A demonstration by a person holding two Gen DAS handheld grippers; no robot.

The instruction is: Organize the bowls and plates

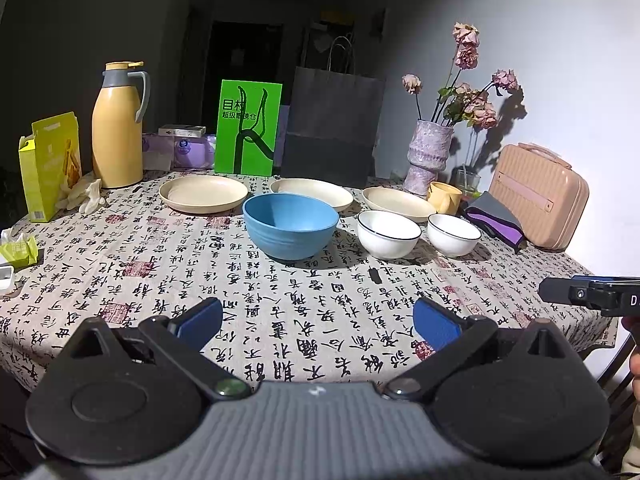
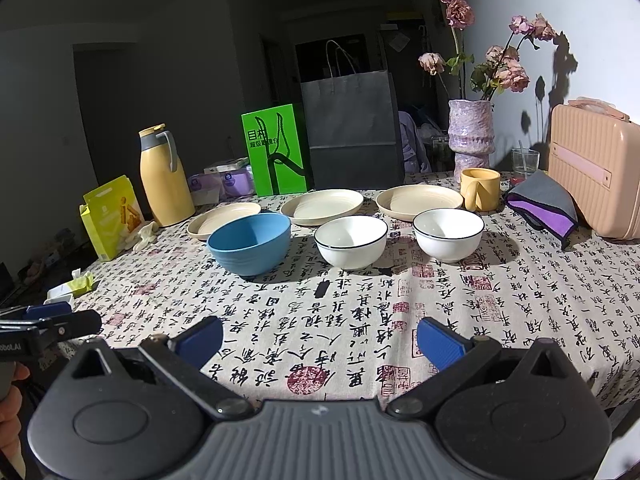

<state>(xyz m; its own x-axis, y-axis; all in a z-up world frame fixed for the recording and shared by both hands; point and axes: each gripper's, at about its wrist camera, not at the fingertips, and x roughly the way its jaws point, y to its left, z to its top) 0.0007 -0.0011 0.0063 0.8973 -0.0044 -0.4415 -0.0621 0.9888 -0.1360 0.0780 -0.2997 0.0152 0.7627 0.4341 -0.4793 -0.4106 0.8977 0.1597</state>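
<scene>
Sitting unsorted across the middle of the table (image 2: 520,320), three cream plates form a back row, the left plate (image 1: 203,194), the middle plate (image 1: 311,193) and the right plate (image 1: 398,203), with a blue bowl (image 1: 291,225) and two white bowls, one (image 1: 388,234) beside the other (image 1: 454,234), in front of them (nothing is stacked yet). Judging by that, the task is only at its start, with the first pick still to be chosen. The left gripper (image 1: 318,322) hangs over the near cloth with its jaws wide and holding nothing; the right gripper (image 2: 320,340) does likewise, well short of the dishes. The next move probably calls for reaching forward to a rim, perhaps nesting one white bowl in the other, taking care near the yellow mug (image 2: 480,189) and the vase (image 2: 471,136) just behind the right plate.
</scene>
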